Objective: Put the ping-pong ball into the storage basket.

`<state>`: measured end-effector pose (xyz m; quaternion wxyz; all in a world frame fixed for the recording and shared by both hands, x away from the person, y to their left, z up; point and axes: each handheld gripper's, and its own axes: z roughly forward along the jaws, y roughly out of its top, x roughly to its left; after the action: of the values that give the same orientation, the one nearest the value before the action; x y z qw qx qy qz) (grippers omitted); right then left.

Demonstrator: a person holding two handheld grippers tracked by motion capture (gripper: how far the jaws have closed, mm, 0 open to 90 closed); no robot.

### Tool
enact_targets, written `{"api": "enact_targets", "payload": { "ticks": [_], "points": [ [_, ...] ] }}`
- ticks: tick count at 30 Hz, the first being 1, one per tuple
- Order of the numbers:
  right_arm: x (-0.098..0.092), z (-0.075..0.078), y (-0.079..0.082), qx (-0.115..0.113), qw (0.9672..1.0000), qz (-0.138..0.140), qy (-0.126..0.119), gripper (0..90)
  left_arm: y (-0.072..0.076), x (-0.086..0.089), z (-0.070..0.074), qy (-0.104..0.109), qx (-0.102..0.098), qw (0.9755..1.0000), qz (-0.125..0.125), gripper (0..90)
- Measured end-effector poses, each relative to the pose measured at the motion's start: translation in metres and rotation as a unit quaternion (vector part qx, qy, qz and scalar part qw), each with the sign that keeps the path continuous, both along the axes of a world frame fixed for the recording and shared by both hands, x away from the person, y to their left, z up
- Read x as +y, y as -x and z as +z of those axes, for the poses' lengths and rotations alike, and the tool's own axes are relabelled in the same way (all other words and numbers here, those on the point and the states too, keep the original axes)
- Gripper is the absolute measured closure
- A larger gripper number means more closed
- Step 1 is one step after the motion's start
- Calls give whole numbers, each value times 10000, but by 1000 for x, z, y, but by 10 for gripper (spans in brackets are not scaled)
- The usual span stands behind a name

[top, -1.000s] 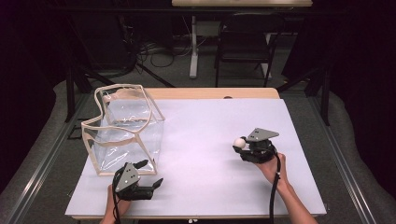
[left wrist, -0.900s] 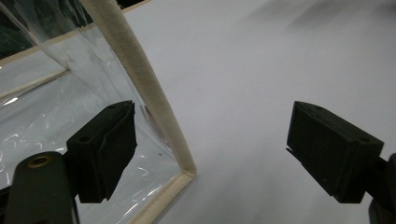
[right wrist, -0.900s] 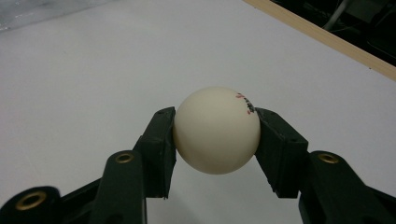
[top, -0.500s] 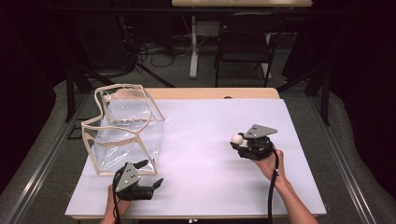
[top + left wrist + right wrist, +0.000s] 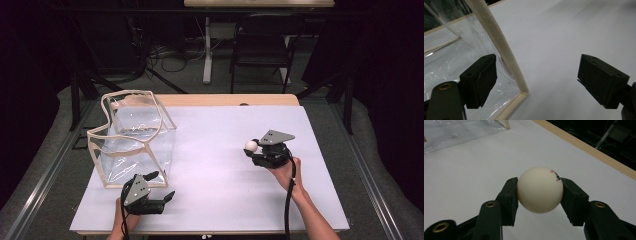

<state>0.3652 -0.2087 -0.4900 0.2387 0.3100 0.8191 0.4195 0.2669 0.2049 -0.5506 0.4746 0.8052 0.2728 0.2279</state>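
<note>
A white ball (image 5: 540, 189) with a small red and black mark sits clamped between the jaws of my right gripper (image 5: 539, 200). From above, that ball (image 5: 250, 145) hangs at the left tip of the right gripper (image 5: 256, 149), a little above the white table sheet at the right. A clear plastic bag (image 5: 134, 142) with cream trim stands open-topped at the left. My left gripper (image 5: 161, 186) rests at the bag's near corner with its jaws wide apart. The bag's cream corner seam (image 5: 501, 50) runs between them, close to the left jaw; I cannot tell whether they touch.
The white sheet (image 5: 220, 205) covers a wooden table whose bare edge (image 5: 225, 100) shows at the back. Chair and table legs with cables stand on the floor beyond. Cables trail from both grippers toward the person's forearms at the bottom.
My right gripper has shifted slightly up and away with the ball still in it. The left gripper and the bag have stayed where they were.
</note>
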Motion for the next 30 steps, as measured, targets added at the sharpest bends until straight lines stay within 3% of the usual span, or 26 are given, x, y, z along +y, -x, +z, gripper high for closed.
{"api": "enact_targets", "payload": {
  "ticks": [7, 30],
  "points": [
    [6, 1, -4, -22, 10000, 37, -77, 506, 0, 0, 0, -6, -3, 10000, 10, 158],
    [22, 16, -15, -119, 9997, 203, 16, 507, 0, 0, 0, -2, -11, 10000, -2, 158]
  ]
}}
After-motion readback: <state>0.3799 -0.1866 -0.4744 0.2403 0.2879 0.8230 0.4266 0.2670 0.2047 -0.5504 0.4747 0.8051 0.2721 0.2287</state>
